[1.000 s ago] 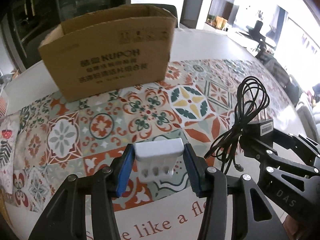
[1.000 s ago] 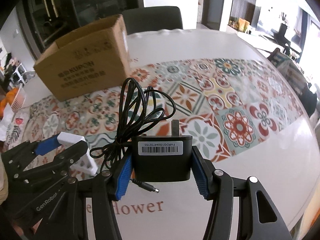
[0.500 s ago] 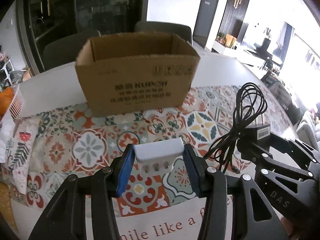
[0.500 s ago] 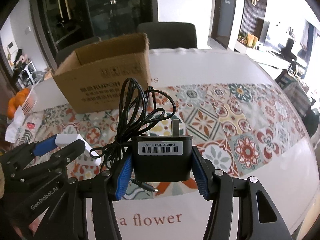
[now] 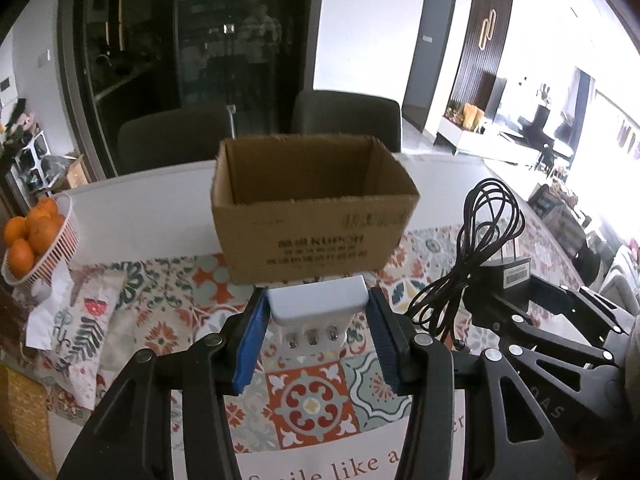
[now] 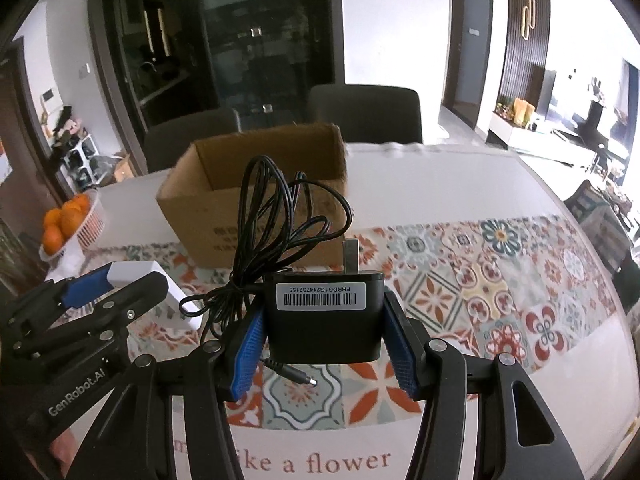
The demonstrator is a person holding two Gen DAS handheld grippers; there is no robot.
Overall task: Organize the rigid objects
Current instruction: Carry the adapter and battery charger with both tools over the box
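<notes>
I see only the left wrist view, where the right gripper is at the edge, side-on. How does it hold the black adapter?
Observer: The right gripper is shut on the black adapter; one blue pad presses each side.
Operator: I hold the white socket block. Where is the cable's end?
Observer: The barrel connector sticks out free under the adapter, between the jaws.
Operator: And the rest of the cable?
Observer: The cable loops stand above the adapter and overlap the cardboard box in that view; whether they touch it, I cannot tell.
</notes>
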